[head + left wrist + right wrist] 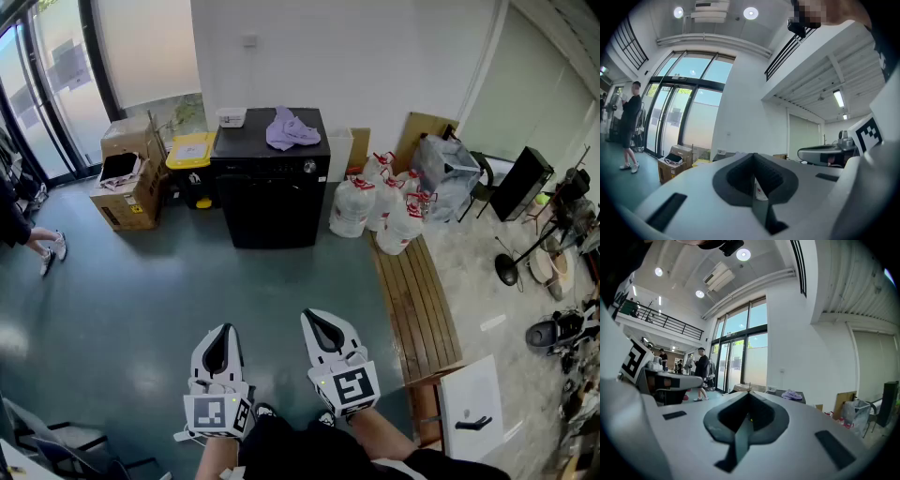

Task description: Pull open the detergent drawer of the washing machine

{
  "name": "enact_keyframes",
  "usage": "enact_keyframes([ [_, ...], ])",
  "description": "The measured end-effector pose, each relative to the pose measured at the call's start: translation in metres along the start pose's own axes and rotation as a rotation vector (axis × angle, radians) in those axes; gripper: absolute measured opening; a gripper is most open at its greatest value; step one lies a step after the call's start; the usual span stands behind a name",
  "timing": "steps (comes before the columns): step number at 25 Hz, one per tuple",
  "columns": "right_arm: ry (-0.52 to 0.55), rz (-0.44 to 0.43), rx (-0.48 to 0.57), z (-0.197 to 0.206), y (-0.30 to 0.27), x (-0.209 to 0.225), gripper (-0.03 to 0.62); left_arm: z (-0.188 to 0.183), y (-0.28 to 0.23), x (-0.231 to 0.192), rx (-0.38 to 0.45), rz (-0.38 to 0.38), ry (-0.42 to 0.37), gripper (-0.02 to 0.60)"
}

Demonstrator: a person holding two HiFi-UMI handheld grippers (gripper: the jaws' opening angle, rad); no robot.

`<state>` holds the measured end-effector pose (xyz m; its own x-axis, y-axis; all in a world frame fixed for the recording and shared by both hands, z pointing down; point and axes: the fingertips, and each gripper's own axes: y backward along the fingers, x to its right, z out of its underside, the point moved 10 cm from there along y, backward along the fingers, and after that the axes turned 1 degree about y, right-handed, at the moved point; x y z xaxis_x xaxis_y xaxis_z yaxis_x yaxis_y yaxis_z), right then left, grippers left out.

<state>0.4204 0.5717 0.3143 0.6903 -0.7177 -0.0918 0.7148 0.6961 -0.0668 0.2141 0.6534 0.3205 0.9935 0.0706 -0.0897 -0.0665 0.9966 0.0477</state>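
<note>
A black washing machine [270, 187] stands against the far white wall, well ahead of me across open floor. Its control strip runs along the top front; the detergent drawer cannot be made out. A purple cloth [291, 130] and a small white tub [231, 116] lie on its lid. My left gripper [217, 339] and right gripper [321, 323] are held side by side low in the head view, level, both shut and holding nothing. In the right gripper view the machine's top with the purple cloth [792, 394] shows beyond the shut right gripper [749, 404]. The left gripper [753, 165] view shows its jaws together.
Cardboard boxes [129, 173] and a yellow-lidded bin [190, 155] sit left of the machine. White tied bags [380, 211] stand to its right, by a wooden bench [413, 305]. A person [629, 124] stands near the glass doors at left. A chair [56, 441] is at my near left.
</note>
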Motion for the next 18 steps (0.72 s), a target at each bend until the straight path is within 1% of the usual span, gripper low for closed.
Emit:
enact_keyframes([
  [4, 0.008, -0.001, 0.005, -0.008, -0.019, -0.023, 0.008, -0.011, 0.005, -0.029, -0.012, 0.002, 0.002, 0.021],
  [9, 0.004, 0.02, 0.007, -0.009, -0.033, -0.053, 0.008, -0.007, 0.013, -0.059, -0.012, 0.054, 0.009, 0.021],
  [11, -0.005, 0.035, 0.025, -0.01, -0.036, -0.062, 0.009, -0.008, 0.014, -0.068, -0.011, 0.076, 0.009, 0.021],
  [14, -0.027, 0.042, 0.027, -0.011, -0.039, -0.068, 0.009, -0.009, 0.012, -0.074, -0.04, 0.097, 0.007, 0.025],
  [15, -0.034, 0.038, 0.016, -0.01, -0.04, -0.069, 0.03, -0.009, 0.012, -0.076, -0.054, 0.098, 0.009, 0.029],
  [16, -0.04, 0.034, 0.005, -0.009, -0.041, -0.069, 0.091, -0.009, 0.011, -0.078, -0.066, 0.1, 0.014, 0.051],
  [17, -0.044, 0.03, -0.004, -0.008, -0.043, -0.07, 0.138, -0.007, 0.01, -0.081, -0.077, 0.103, 0.021, 0.121],
  [18, -0.047, 0.028, -0.008, -0.007, -0.045, -0.071, 0.161, -0.004, 0.009, -0.085, -0.085, 0.105, 0.027, 0.185],
])
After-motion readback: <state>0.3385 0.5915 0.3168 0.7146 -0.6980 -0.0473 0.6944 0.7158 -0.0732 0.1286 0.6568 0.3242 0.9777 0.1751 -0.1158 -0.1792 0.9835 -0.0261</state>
